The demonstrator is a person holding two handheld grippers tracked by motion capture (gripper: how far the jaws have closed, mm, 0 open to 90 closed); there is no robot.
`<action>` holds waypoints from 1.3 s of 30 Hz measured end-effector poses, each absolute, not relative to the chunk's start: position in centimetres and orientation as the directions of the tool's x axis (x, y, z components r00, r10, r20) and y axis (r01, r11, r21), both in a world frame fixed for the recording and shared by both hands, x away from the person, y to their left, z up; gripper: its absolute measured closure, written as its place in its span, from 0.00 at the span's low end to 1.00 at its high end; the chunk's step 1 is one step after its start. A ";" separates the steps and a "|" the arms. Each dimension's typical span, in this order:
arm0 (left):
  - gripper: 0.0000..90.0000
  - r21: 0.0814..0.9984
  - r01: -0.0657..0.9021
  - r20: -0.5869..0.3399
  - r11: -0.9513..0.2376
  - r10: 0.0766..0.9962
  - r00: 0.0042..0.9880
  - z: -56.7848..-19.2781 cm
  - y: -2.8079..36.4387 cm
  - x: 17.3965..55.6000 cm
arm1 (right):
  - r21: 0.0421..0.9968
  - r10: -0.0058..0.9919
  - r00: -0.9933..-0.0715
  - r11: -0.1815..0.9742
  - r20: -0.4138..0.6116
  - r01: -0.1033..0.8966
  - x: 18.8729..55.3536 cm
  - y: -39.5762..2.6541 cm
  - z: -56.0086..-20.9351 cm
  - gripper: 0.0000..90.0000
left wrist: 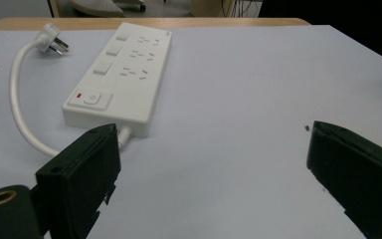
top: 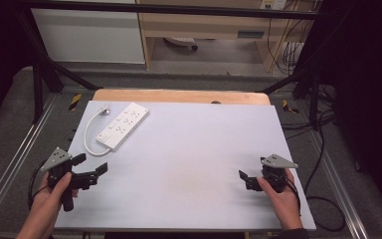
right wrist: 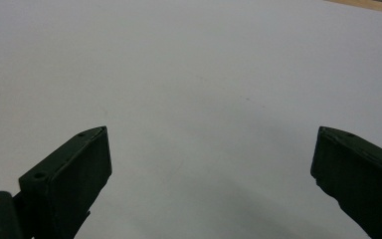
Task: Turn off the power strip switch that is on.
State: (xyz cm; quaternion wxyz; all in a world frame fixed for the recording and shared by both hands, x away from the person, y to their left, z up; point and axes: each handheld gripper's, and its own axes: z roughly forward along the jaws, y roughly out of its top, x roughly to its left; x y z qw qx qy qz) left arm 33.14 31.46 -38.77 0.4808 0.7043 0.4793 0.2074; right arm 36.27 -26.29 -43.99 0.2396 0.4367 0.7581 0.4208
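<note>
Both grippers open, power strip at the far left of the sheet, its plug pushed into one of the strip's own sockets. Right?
Not quite. The plug lies loose on the sheet beside the power strip, not in a socket; the left gripper view shows its bare prongs. The rest holds: the left gripper and right gripper are open, and the strip sits at the far left.

A white power strip [left wrist: 122,74] with a red-marked switch, its white cord [left wrist: 17,104] curling beyond the black left-hand jaw, lies on a pale grey-white table [top: 189,164] edged in light wood; both grippers carry black jaws and grey plates.
</note>
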 end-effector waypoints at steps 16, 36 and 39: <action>0.08 0.846 0.516 -0.156 -0.136 0.862 0.482 -42.0 30.0 32.5 | 0.847 0.864 -0.504 0.265 0.004 0.461 36.3 -26.4 -44.0 0.03; 0.08 0.854 0.467 -0.090 -0.229 0.819 0.566 -44.2 25.5 32.4 | 0.826 0.873 -0.488 0.266 0.013 0.498 36.5 -26.4 -44.5 0.03; 0.08 0.860 0.473 -0.114 -0.189 0.834 0.541 -44.0 26.1 32.8 | 0.809 0.885 -0.465 0.262 0.016 0.526 36.9 -26.6 -44.9 0.03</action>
